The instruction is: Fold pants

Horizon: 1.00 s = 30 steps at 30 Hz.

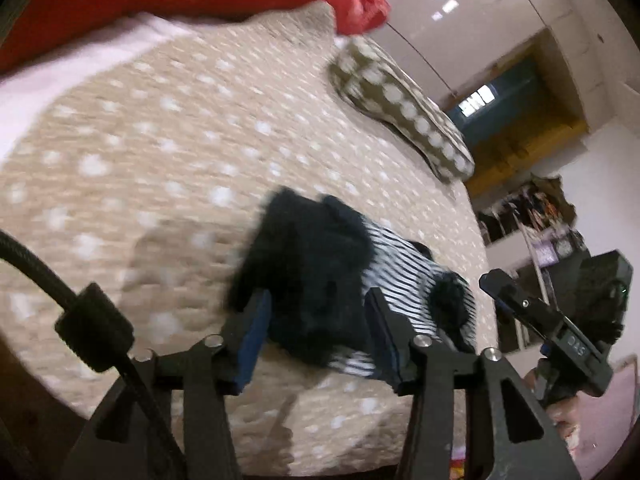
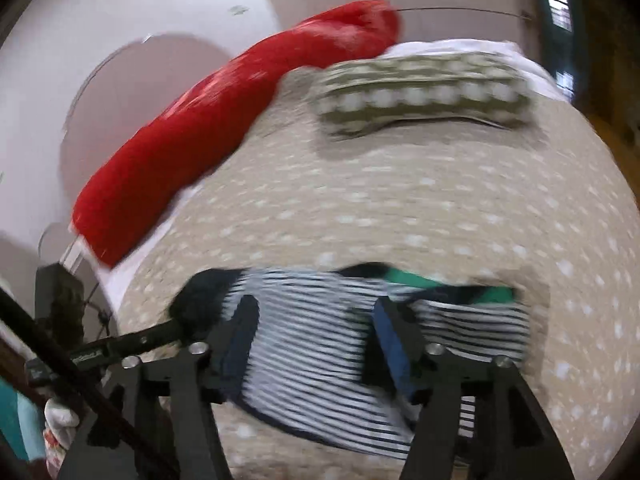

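Observation:
The pants (image 1: 320, 276) are a bunched heap of dark fabric and black-and-white stripes on the bed; in the right wrist view (image 2: 316, 344) the striped part faces me, with a green band at its far edge. My left gripper (image 1: 316, 324) is open just above the dark end, its jaws apart on either side of it. My right gripper (image 2: 316, 340) is open over the striped part, and it also shows at the right of the left wrist view (image 1: 552, 320). Both views are motion-blurred.
The bed has a beige cover with white dots (image 1: 160, 140). A red pillow (image 2: 224, 120) lies along the far left side and an olive polka-dot pillow (image 2: 420, 88) at the head. Shelves and a doorway (image 1: 532, 216) stand beyond the bed.

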### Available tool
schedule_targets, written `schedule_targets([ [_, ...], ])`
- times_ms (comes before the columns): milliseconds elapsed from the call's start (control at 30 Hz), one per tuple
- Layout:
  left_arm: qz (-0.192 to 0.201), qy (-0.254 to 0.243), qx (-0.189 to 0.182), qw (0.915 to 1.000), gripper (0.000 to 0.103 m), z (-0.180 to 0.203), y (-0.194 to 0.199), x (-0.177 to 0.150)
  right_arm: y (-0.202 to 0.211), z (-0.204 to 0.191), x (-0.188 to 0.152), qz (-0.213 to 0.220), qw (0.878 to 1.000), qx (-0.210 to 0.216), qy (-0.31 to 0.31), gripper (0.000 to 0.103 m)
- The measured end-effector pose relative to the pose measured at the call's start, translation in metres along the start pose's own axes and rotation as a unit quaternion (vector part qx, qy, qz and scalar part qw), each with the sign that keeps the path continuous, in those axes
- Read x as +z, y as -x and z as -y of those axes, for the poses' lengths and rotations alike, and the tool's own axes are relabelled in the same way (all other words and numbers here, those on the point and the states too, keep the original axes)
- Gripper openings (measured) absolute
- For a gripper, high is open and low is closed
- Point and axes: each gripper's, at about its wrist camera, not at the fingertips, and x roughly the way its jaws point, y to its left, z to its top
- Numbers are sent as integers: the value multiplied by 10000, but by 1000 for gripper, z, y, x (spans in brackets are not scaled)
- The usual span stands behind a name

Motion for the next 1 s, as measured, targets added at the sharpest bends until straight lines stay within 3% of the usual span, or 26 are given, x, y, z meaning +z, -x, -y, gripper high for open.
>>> schedule_targets([
  [200, 189, 468, 172, 9986, 49, -46, 25, -2, -69, -67, 4, -730, 9960, 406, 316, 69],
  [300, 321, 692, 218, 9968, 49, -65, 37, -2, -89, -92, -2, -878, 9944, 371, 449, 74],
  [400, 432, 873, 252, 9949, 50, -84, 50, -3, -104, -115, -16, -867, 9927, 143, 821, 81],
  [533, 454, 928, 268, 9943, 50, -91, 54, -4, -119, -134, -36, -731, 9849, -472, 1499, 81],
  [633, 422, 897, 291, 9947, 50, -89, 52, -4, -119, -136, -43, -525, 9827, -596, 1674, 81],
  [667, 412, 872, 290, 9949, 50, -86, 52, -5, -118, -136, -44, -467, 9825, -592, 1702, 75],
  [700, 407, 852, 286, 9951, 50, -83, 52, -6, -118, -135, -44, -430, 9827, -584, 1703, 50],
  [733, 392, 817, 285, 9955, 50, -81, 52, -6, -116, -131, -42, -424, 9845, -555, 1610, 35],
  [800, 368, 759, 306, 9960, 50, -75, 51, -7, -106, -121, -36, -327, 9900, -366, 1319, 23],
  [1000, 211, 561, 225, 9979, 50, -49, 42, -8, -67, -88, -22, 156, 9983, 217, 509, 20],
])
